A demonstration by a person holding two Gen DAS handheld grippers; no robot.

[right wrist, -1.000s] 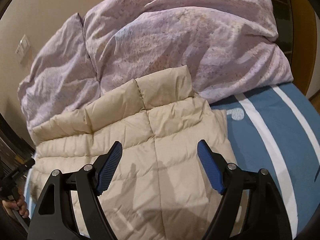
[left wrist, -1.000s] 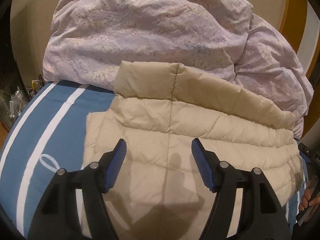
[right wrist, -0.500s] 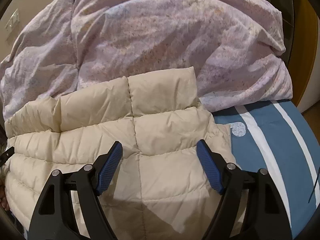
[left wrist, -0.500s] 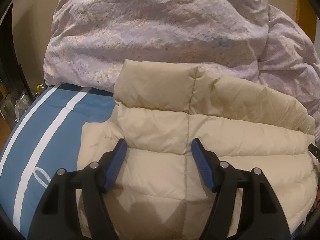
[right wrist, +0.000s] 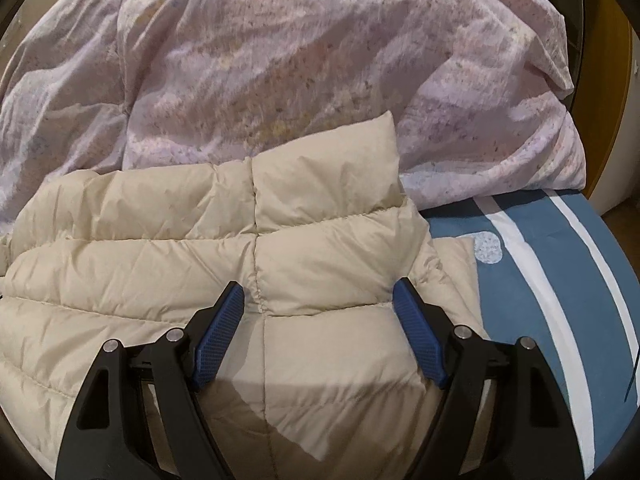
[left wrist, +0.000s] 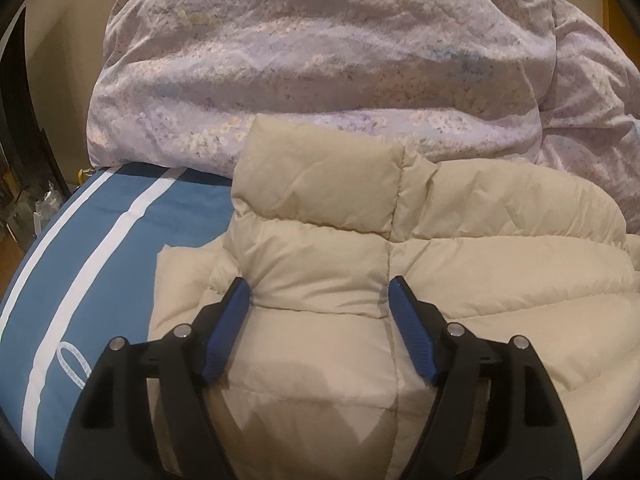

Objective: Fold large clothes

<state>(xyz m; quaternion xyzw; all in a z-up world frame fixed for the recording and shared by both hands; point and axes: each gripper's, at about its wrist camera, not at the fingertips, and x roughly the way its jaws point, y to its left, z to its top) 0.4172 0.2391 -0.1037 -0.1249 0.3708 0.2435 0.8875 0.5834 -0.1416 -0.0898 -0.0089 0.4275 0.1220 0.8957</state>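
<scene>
In the left wrist view, a blue bed cover with white stripes is seen at the left edge, and a beige quilted down jacket is laid flat on it, with a second layer showing beneath its left edge. The left claw is held wide over the jacket's left end, its blue pads set either side of a puffed panel; whether the pads touch the fabric cannot be told. The jaws have just been opening further. Behind the jacket, a crumpled lilac floral duvet is piled, touching the jacket's top edge.

In the right wrist view, the jacket fills the left and centre, with the duvet behind. The right claw is spread wide over the jacket's right end, nothing being gripped. The striped bed cover is seen to the right.
</scene>
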